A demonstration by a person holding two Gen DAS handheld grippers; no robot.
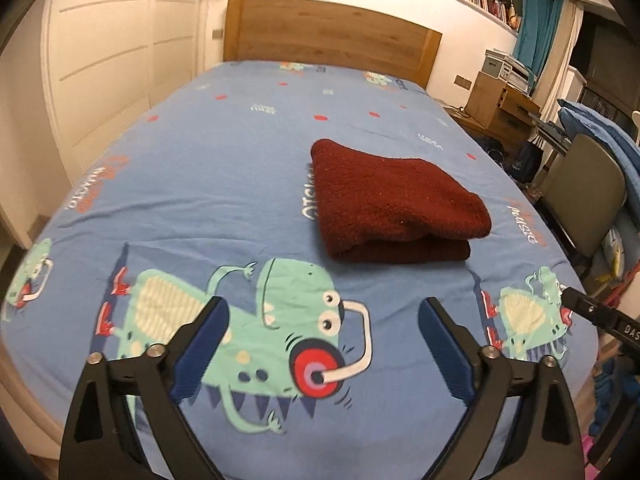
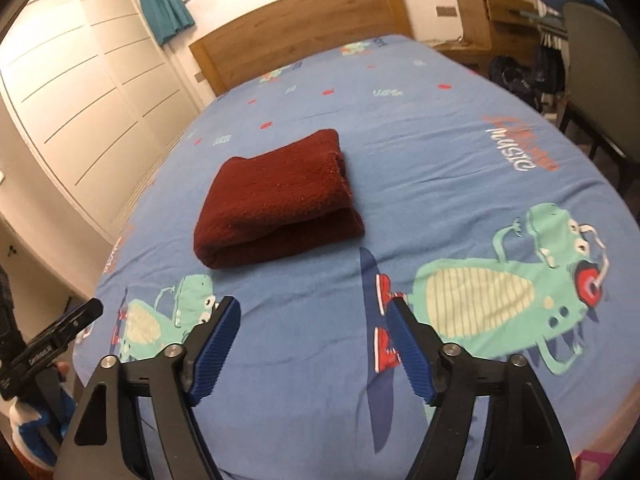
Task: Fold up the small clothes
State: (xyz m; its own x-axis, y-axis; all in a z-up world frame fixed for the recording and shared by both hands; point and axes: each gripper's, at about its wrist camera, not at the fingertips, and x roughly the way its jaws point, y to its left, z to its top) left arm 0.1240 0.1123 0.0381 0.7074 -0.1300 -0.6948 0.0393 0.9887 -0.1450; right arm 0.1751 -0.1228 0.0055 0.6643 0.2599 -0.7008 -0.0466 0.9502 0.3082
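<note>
Hovering above the near end of a bed, the left gripper has its blue-padded jaws spread wide with nothing between them. The right gripper hangs beside it, its jaws also apart and empty. Both point downward and forward across the blue cartoon-print sheet, clear of the cloth, which suggests the folding is finished and the tools are out of the way.

Ahead of both grippers, well apart from the fingertips, lies a dark red cloth, a thick fleecy piece folded into a compact bundle of stacked layers. It sits ahead and to the right of the left gripper, ahead and slightly left of the right one. Its long axis runs away from the grippers toward the wooden headboard, with a rounded fold facing them.
</note>
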